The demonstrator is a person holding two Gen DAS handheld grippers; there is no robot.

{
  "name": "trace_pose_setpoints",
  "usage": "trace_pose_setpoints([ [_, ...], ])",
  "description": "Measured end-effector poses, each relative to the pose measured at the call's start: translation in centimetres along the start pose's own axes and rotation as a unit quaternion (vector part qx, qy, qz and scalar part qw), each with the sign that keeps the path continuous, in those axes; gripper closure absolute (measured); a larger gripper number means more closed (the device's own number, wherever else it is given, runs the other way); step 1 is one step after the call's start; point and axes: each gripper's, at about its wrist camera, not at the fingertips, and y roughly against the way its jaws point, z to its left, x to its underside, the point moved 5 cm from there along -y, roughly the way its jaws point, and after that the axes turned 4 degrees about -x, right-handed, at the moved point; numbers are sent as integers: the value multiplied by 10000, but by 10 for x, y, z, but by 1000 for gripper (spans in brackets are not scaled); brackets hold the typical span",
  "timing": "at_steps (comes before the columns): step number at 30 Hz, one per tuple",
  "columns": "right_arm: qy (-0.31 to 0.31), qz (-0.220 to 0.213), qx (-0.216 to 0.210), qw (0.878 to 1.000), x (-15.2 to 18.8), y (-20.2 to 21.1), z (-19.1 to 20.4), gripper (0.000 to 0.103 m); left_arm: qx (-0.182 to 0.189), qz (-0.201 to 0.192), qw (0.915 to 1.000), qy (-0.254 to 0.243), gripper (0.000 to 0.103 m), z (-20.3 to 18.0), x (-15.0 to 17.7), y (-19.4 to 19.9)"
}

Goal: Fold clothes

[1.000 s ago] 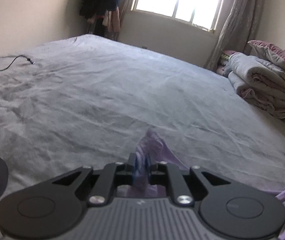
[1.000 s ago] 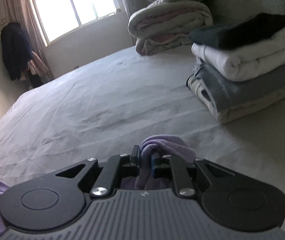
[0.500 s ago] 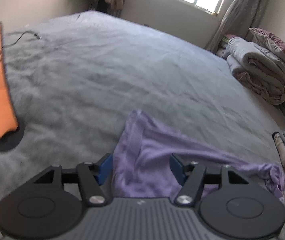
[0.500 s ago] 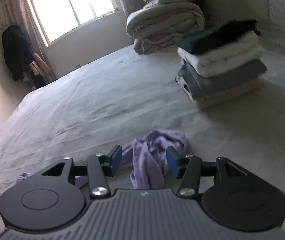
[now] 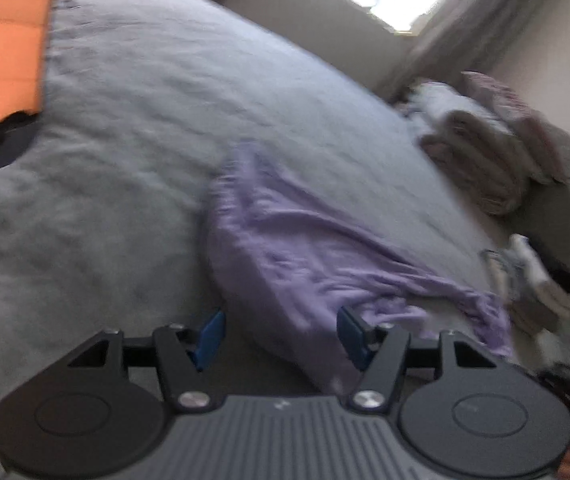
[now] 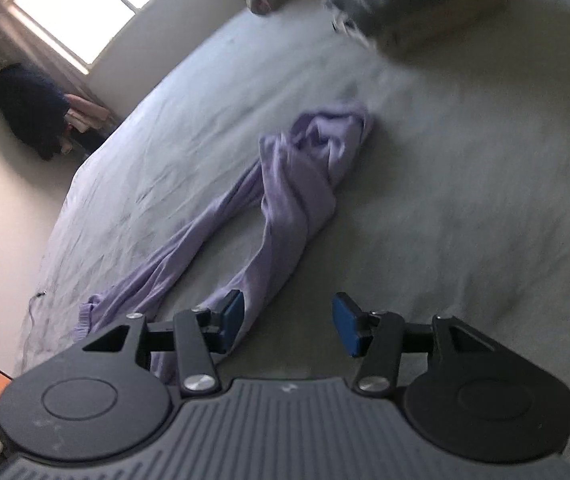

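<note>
Garment of crumpled lilac knit [image 5: 285, 256] dropped rumpled across near side of grey bed [image 5: 133, 128] for spreading before folding, left claw [image 5: 281, 336] and right claw [image 6: 287, 322] both spread wide, gripping nothing.

A bedroom in a home: a wide bed [image 6: 465, 168] under a wrinkled grey sheet fills both views, rolled quilts [image 5: 481, 152] and a stack of folded clothes [image 5: 533, 276] sit along its far side, a curtained window [image 6: 73, 12] lets in daylight, and dark garments [image 6: 29, 108] hang in the corner beside it.
</note>
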Motion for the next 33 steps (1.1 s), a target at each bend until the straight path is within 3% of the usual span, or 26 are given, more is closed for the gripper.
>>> trace_pose_setpoints([
  [3, -447, 158, -383, 9981, 2, -10, 3, 50, 121, 19, 9999, -89, 51, -6, 0, -6],
  [6, -382, 26, -380, 9985, 0, -20, 5, 50, 102, 119, 9999, -50, 63, -8, 2, -15],
  [8, -283, -72, -367, 9989, -1, -26, 7, 58, 37, 78, 9999, -91, 68, -9, 4, -17],
  [10, -18, -88, -300, 9995, -3, -33, 10, 90, -33, 49, 9999, -91, 79, -5, 6, -12],
  [11, 98, -82, -258, 9996, -3, -34, 12, 94, -21, 33, 10000, -44, 81, -3, 5, -10],
  [15, 390, -273, -247, 9986, -9, -26, 20, 96, 66, -86, 9997, 230, 91, 11, 0, 2],
  [21, 932, -1145, -198, 9888, -23, 22, 30, 96, 153, -360, 9987, 337, 93, 24, -7, 30],
  [24, 974, -1377, -138, 9856, -28, 43, 22, 96, 178, -401, 9980, 449, 94, 33, -9, 39],
  [28, 824, -1379, -27, 9870, -35, 56, 5, 96, 200, -290, 9977, 578, 96, 43, -5, 44],
  [33, 809, -1043, 293, 9908, -29, 56, -15, 96, -43, 133, 9994, 316, 103, 53, 10, 40],
])
